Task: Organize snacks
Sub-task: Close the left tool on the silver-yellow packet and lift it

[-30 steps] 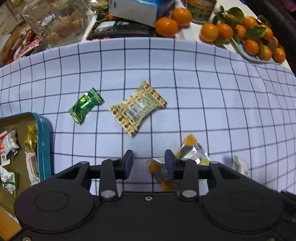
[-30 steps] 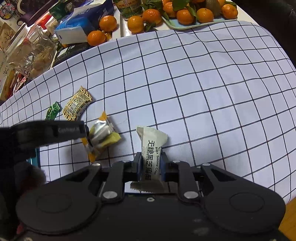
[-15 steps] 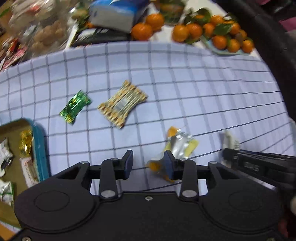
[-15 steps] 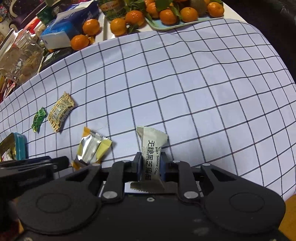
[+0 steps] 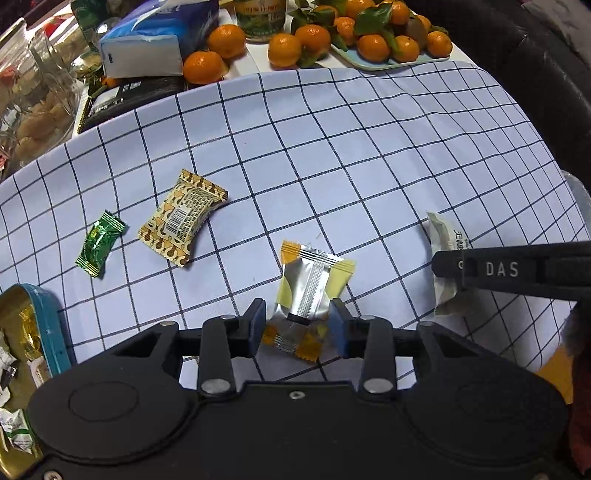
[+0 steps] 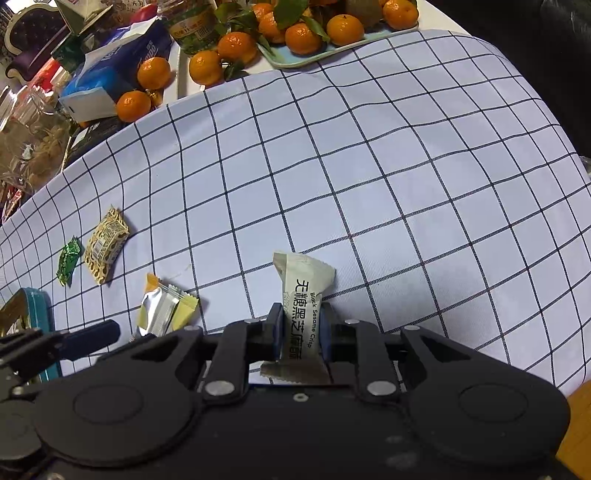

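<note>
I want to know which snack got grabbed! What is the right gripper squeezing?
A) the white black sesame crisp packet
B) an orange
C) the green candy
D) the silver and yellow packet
A: the right gripper has its pads pressed on the white black sesame crisp packet, which stands between them.

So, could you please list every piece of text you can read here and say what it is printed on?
"无糖黑芝麻酥" and "Black Sesame Crisp": cream packet gripped by the right gripper.
"DAS": side of that gripper's finger.
Patterned packet's barcode, tissue pack and jar label: too blurred to read.
</note>
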Demonstrator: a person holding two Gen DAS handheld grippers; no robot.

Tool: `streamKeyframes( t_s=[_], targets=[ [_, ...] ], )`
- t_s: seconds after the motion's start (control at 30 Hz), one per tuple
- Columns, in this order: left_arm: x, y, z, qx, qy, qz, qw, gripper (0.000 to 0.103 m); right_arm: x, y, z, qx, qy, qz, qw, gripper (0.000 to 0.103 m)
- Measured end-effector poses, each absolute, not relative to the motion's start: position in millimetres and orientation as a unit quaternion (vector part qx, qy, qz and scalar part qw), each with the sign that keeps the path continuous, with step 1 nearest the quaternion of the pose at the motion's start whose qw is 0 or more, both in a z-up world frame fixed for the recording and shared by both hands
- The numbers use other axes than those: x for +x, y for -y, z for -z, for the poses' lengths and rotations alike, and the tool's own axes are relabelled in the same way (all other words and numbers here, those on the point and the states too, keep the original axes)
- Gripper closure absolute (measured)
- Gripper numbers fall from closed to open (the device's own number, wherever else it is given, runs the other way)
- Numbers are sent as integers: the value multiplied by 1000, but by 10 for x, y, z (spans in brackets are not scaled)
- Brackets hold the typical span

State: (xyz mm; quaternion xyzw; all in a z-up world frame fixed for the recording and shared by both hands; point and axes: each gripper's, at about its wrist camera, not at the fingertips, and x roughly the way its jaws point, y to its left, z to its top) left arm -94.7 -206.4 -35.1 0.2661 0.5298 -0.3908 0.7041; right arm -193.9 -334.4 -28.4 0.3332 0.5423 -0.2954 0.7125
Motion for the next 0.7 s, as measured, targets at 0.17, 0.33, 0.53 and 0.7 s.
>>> streamKeyframes(
  t_s=[0.17, 0.33, 0.53, 0.7],
  targets=[
    [-948, 2089, 397, 267, -536, 388, 701, 56, -1983, 3379, 252, 340, -538, 298, 711, 81],
    [-967, 2119, 416, 272, -533, 385, 702, 54, -2005, 3392, 224, 345, -533, 303, 710, 81],
    [-966, 2144, 439, 272, -537, 383, 701, 51, -2005, 3380, 222, 346, -534, 302, 710, 81],
    [-929, 2162, 498, 267, -547, 367, 704, 51, -2001, 3385, 220, 346, -533, 303, 710, 81]
  ],
)
